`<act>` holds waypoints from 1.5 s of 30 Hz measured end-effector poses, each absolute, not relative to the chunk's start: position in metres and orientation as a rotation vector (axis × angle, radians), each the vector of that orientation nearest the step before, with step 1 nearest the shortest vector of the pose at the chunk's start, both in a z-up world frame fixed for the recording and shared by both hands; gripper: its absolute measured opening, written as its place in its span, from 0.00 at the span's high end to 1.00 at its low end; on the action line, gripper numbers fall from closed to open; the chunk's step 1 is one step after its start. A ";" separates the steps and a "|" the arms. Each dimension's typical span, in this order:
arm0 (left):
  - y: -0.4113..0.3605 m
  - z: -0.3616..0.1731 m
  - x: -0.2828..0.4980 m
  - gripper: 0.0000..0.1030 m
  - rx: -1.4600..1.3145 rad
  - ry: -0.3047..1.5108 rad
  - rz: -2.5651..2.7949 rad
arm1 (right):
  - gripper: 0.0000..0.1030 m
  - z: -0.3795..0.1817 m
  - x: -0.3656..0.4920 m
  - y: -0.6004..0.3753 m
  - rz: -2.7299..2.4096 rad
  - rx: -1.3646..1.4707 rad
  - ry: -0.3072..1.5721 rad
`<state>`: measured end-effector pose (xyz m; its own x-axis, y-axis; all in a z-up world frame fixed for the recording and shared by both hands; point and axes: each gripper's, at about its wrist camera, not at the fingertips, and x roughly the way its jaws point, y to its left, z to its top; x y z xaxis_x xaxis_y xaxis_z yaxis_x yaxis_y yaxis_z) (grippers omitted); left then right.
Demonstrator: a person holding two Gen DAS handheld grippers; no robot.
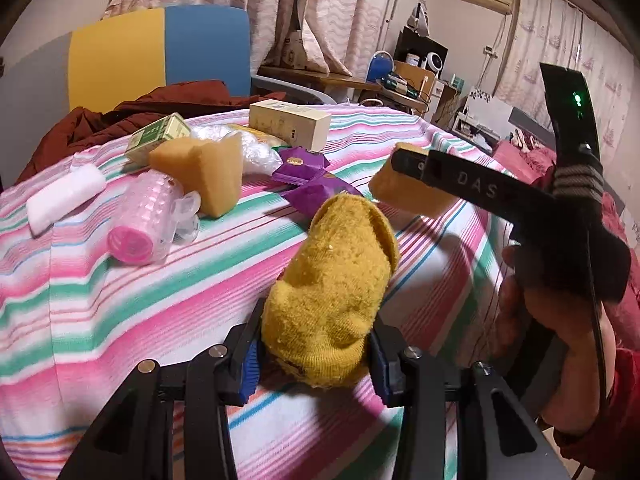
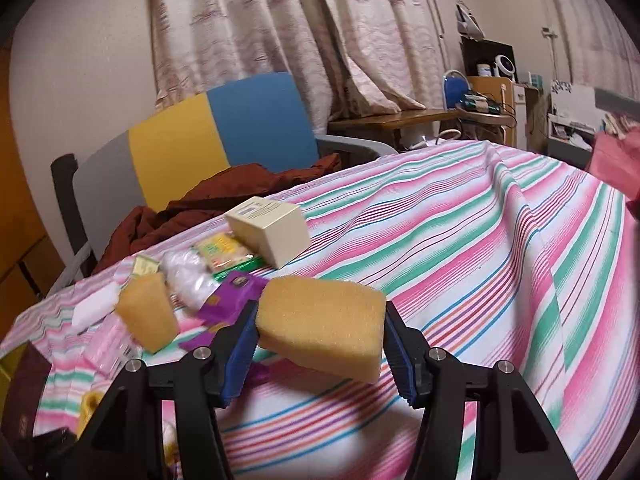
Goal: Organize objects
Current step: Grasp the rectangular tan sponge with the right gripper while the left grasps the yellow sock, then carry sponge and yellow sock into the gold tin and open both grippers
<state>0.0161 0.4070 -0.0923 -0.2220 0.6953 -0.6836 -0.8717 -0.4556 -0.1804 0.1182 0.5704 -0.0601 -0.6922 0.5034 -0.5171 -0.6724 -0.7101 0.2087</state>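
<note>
Beside the purple snack packets (image 1: 306, 178), your left gripper (image 1: 314, 364) was clenched on the yellow sock (image 1: 334, 288) lying on the striped tablecloth (image 1: 120, 300); your right gripper (image 2: 320, 344) clamped a sponge (image 2: 320, 330) aloft. Lifting the sock straight up would have served best.

Patterned curtains (image 2: 304, 36) behind a yellow-blue chair (image 2: 224, 136).

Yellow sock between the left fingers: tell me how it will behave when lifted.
The yellow sock looks soft and fuzzy, so it will probably droop past the left gripper. Likely light. Its pile should resist slipping from the fingers pinching it.
</note>
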 end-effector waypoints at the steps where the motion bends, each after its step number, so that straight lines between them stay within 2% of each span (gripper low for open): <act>1: 0.403 -0.093 0.018 0.58 -0.867 0.279 1.865 | 0.42 -0.060 0.119 0.568 2.358 -0.573 0.508; 7: 0.384 -0.094 0.038 0.58 -0.780 0.330 1.896 | 0.42 -0.060 0.128 0.553 2.360 -0.592 0.599; 11: 0.379 -0.094 0.031 0.58 -0.810 0.290 1.876 | 0.42 -0.057 0.129 0.542 2.373 -0.618 0.684; 18: 0.338 -0.085 0.044 0.60 -0.868 0.200 1.876 | 0.42 -0.039 0.126 0.514 2.442 -0.621 0.688; 27: 0.271 -0.058 0.060 0.60 -0.814 0.110 1.925 | 0.42 -0.043 0.104 0.463 2.567 -0.749 0.699; 45: 0.150 -0.040 0.017 0.60 -0.830 -0.150 2.176 | 0.42 -0.034 0.078 0.361 2.831 -0.881 0.671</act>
<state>0.0174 0.1502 -0.0397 -0.4773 0.7123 -0.5146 -0.6352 -0.6844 -0.3581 0.0781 0.3605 -0.0339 -0.8273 -0.0329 -0.5608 -0.2224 -0.8975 0.3808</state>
